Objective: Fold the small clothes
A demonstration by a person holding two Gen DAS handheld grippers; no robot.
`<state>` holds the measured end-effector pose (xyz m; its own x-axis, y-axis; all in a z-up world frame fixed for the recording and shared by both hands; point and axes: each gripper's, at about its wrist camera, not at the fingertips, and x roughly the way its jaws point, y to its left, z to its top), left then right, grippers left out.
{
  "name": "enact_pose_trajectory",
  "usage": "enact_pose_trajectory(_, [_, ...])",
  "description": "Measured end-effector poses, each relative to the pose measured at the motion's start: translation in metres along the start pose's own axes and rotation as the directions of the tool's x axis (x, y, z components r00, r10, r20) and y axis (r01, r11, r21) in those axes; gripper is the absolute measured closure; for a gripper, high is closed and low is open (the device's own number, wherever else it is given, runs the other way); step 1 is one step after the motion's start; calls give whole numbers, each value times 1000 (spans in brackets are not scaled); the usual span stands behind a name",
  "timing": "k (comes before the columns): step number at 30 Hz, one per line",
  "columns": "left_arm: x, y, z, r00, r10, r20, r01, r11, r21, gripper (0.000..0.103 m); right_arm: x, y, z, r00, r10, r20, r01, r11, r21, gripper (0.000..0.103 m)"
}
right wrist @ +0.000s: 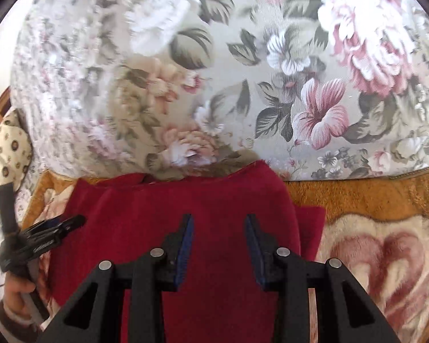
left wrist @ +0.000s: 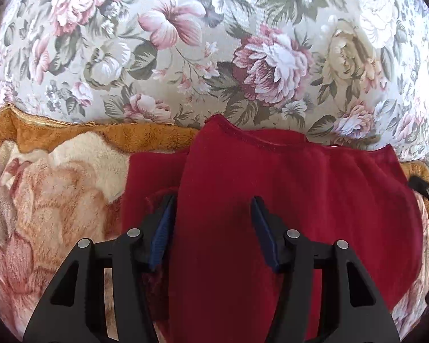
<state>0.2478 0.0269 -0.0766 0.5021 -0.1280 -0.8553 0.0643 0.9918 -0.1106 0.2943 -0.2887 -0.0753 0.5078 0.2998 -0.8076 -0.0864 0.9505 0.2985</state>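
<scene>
- Red fleece garment [left wrist: 271, 200] lies on plush blanket [left wrist: 57, 185], up against floral cushion [left wrist: 186, 57].
- Your left gripper [left wrist: 213, 211] & right gripper [right wrist: 218, 230]: jaws spread, gripping nothing (both over the fleece).

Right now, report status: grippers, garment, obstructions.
Left gripper open, over the red garment. Right gripper open, over it too. Garment partly folded on the fleece blanket. Floral cushion close behind; nothing on the garment.
</scene>
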Motion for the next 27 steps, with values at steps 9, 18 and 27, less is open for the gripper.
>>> enact_pose_trajectory(9, [-50, 1, -34, 999, 29, 32, -29, 1000, -4, 49, -7, -6, -63, 996, -59, -71, 59, 998, -3, 67])
enact_pose_trajectory(18, [-108, -4, -67, 995, 51, 83, -51, 999, -10, 49, -67, 17, -63, 1000, 3, -1, -3, 1000, 29, 67])
enact_pose_trajectory(27, [-153, -8, -92, 992, 4, 129, 2, 999, -44, 49, -135, 53, -87, 998, 17, 55, -17, 1000, -1, 67])
